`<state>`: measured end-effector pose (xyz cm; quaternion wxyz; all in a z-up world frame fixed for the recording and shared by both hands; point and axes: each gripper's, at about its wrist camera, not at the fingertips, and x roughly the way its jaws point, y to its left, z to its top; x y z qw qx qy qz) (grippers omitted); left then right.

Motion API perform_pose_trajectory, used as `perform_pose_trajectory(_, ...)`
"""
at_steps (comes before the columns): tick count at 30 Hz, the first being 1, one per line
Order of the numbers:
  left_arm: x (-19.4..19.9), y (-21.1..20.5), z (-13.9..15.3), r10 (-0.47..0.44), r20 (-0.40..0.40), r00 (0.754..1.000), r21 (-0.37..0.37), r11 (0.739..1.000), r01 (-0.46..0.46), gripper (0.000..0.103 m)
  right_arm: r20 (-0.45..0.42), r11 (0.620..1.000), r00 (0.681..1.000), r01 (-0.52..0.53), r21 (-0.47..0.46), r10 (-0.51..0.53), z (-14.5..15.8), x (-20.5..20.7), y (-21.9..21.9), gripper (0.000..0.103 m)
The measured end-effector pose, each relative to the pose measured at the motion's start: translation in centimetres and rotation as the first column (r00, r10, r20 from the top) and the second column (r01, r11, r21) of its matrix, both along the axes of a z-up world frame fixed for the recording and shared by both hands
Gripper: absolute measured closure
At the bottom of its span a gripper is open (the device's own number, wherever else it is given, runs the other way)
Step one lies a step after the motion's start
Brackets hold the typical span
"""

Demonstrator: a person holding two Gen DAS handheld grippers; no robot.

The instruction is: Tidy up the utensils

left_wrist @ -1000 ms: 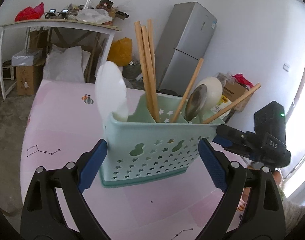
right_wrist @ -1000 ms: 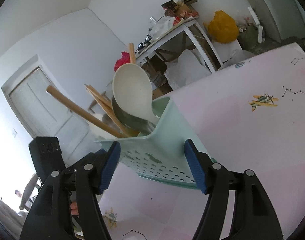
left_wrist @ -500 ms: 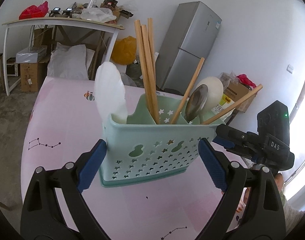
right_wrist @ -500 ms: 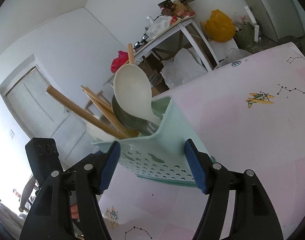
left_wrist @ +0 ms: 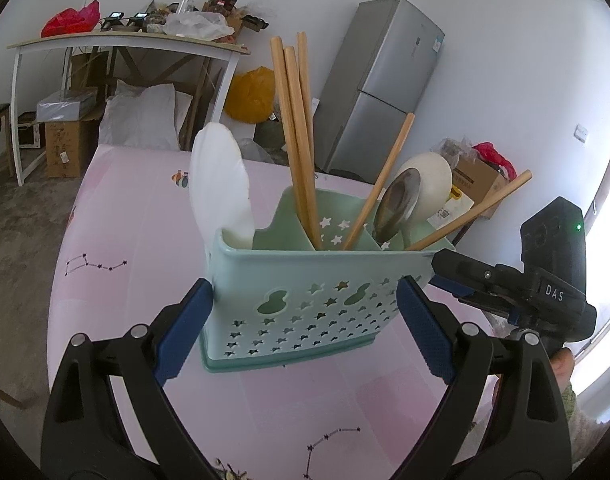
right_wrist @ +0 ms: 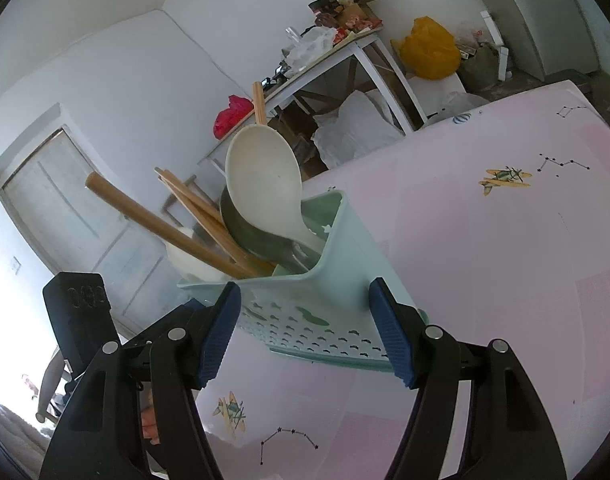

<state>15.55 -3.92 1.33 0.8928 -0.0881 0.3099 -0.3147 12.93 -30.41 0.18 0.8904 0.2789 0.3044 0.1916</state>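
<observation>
A mint green utensil caddy point(left_wrist: 305, 300) with star cut-outs stands on the pink table point(left_wrist: 145, 216). It holds several wooden sticks point(left_wrist: 293, 136), a white spatula point(left_wrist: 221, 188), a cream spoon point(left_wrist: 425, 184) and a dark spoon point(left_wrist: 397, 208). My left gripper point(left_wrist: 305, 320) spans the caddy's long side, blue pads touching its two ends. My right gripper point(right_wrist: 305, 328) spans one narrow end of the caddy point(right_wrist: 305, 300), pads against its corners. The cream spoon point(right_wrist: 261, 184) and wooden sticks point(right_wrist: 157, 224) lean out of it. The right gripper also shows in the left wrist view point(left_wrist: 465, 276).
The pink table point(right_wrist: 485, 260) carries airplane and constellation prints. Beyond it stand a white cluttered side table point(left_wrist: 125, 44), a grey fridge point(left_wrist: 377, 92), a yellow bag point(left_wrist: 253, 96) and cardboard boxes point(left_wrist: 65, 140). A white door point(right_wrist: 65, 208) is behind the caddy in the right view.
Both grippers stay clamped on the caddy. The views shift slightly, as if caddy and grippers move together a little; the background sits a bit lower in the left view.
</observation>
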Motion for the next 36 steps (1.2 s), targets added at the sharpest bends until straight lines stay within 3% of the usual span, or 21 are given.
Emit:
perform_pose_trajectory(14, -0.7, 0.3, -0.2, 0.004, -0.013, 1.000, 0.039, 0.999, -0.003, 0.013, -0.014, 1.000, 1.000, 0.016, 0.003, -0.016, -0.1, -1.6, 0.4, 0.038)
perform_pose_trajectory(21, -4.5, 1.5, -1.1, 0.078, -0.003, 0.997, 0.111, 0.991, -0.077, 0.013, -0.006, 0.984, 0.996, 0.085, -0.154, -0.087, 0.4, -5.1, 1.5, 0.038)
perform_pose_trajectory(27, -6.4, 2.1, -1.0, 0.184, 0.020, 0.983, 0.199, 0.962, -0.185, 0.009, 0.003, 0.903, 0.987, 0.146, -0.403, -0.158, 0.7, -7.7, 4.5, 0.029)
perform_pose_trajectory(31, -7.0, 1.9, -0.3, 0.246, 0.072, 0.967, 0.254, 0.933, -0.257, 0.008, 0.016, 0.843, 0.979, 0.185, -0.505, -0.206, 0.9, -8.1, 5.8, 0.021)
perform_pose_trajectory(36, -7.5, 2.0, 0.1, 0.303, 0.077, 0.950, 0.278, 0.908, -0.313, 0.008, 0.062, 0.772, 0.967, 0.237, -0.590, -0.249, 1.4, -8.5, 7.0, 0.013)
